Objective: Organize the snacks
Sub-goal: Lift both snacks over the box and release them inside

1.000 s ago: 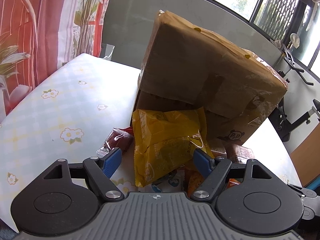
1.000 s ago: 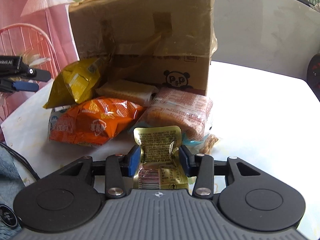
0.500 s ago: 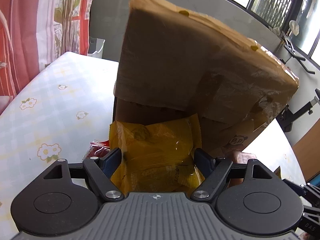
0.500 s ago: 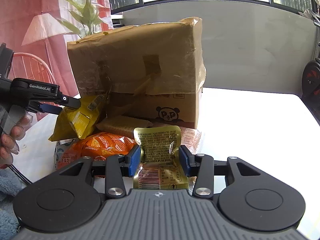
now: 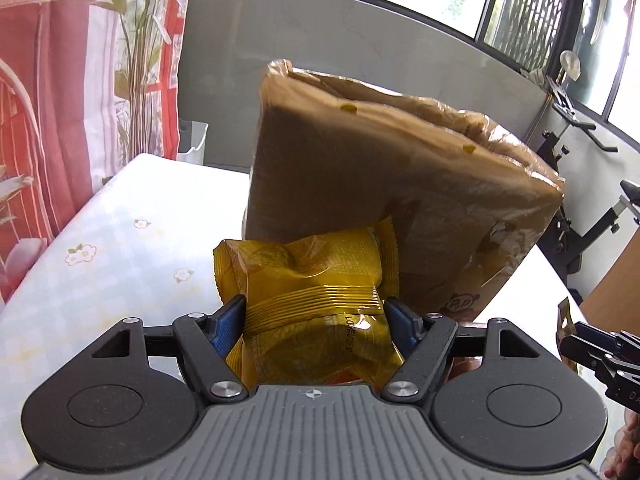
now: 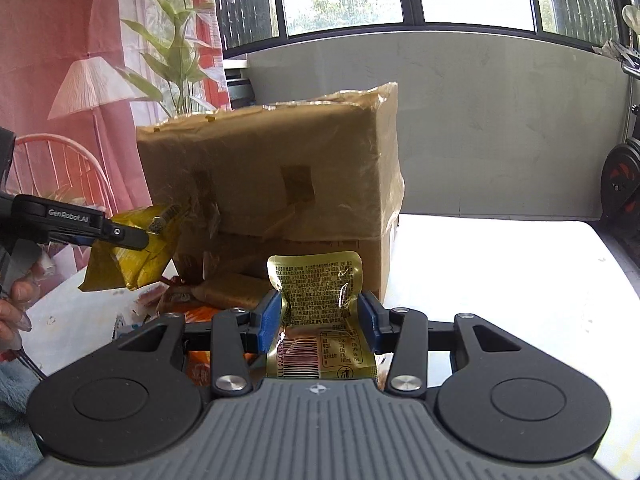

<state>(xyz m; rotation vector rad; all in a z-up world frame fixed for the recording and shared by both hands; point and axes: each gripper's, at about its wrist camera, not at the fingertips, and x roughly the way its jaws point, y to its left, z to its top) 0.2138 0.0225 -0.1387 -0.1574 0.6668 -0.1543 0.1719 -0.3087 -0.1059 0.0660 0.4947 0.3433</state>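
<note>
My left gripper [image 5: 316, 312] has its jaws closing on a crinkled yellow snack bag [image 5: 316, 272], with both blue pads pressing its sides. In the right wrist view the same yellow bag [image 6: 128, 264] hangs in the air from the left gripper [image 6: 120, 236]. My right gripper [image 6: 318, 316] is shut on a small gold foil pouch [image 6: 316, 284], printed side facing the camera and held above the table. A tall brown cardboard box [image 5: 380, 184] wrapped in plastic stands just behind both, also in the right wrist view [image 6: 272, 184]. Its top is hidden from me.
At the box's foot lie a beige wafer pack [image 6: 228, 292] and an orange snack bag [image 6: 200, 360]. A flower-print cloth covers the table [image 5: 120, 220]. The right gripper [image 5: 592, 344] shows at the left view's right edge. A person's hand [image 6: 16, 300] holds the left tool.
The left gripper closed on the yellow bag and lifted it off the snack pile. The right gripper rose with the gold pouch, so the table snacks sank low in its view.
</note>
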